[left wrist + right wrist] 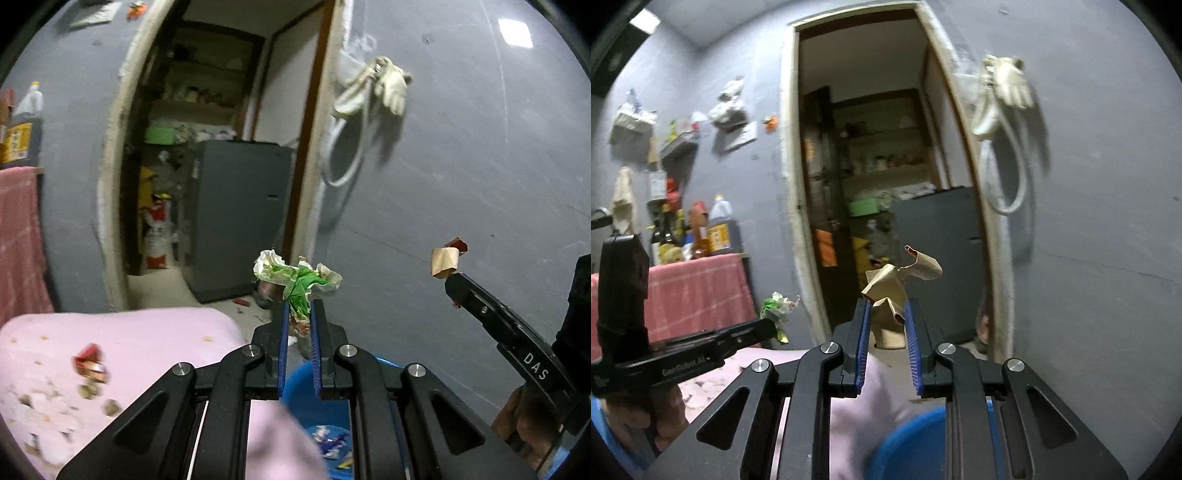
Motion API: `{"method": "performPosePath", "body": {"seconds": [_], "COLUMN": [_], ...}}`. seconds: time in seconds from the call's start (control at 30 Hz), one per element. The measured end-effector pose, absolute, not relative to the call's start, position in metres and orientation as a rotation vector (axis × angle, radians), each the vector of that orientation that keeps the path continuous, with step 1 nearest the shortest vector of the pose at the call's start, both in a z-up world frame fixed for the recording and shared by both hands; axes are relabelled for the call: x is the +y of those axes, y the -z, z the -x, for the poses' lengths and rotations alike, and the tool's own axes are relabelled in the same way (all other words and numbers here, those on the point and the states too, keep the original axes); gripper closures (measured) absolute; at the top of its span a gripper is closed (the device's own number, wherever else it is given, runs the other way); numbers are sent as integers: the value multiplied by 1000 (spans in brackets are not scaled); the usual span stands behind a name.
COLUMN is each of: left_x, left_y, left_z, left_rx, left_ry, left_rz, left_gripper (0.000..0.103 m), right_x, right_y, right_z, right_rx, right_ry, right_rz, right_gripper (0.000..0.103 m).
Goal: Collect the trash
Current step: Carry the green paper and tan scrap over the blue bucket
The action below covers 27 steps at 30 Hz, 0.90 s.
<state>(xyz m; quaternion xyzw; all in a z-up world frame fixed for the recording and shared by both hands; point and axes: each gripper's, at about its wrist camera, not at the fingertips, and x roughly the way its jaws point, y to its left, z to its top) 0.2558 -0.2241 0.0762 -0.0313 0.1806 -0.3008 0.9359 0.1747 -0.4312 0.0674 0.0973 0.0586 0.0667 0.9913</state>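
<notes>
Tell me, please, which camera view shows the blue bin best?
The left wrist view: the blue bin shows its rim, inner wall and wrappers lying inside, below the fingers. The right wrist view catches only a blurred blue edge.

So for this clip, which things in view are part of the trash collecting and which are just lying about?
Part of the job:
- green and white wrapper in the left claw
- brown paper scrap in the right claw
- blue bin below
- red wrapper on the pink cloth

Lying about:
- glove on the wall
- oil bottle
- grey cabinet
</notes>
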Motion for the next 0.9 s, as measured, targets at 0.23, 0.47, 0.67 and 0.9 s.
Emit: {"method": "performPosePath", "body": {"seconds": [0.23, 0.47, 0.67, 0.9], "left_x": [-271, -292, -302, -308], "left_y": [-55, -30, -7, 11], "left_z": [-265, -283, -307, -325], "left_rx": [467, 588, 704, 765], "left_ry": [689, 711, 707, 695], "left_rz": [39, 41, 74, 57], "left_gripper": [95, 94, 94, 92], "right_x": [-472, -488, -487, -488], "right_y": [-50, -27, -12, -1], "right_z": [-170, -188, -202, -210], "right_rx": [216, 365, 462, 529], "right_ry": [-54, -15, -38, -41], "right_rz": [-302, -363, -386, -399], "right_gripper": [86, 86, 86, 83]}}
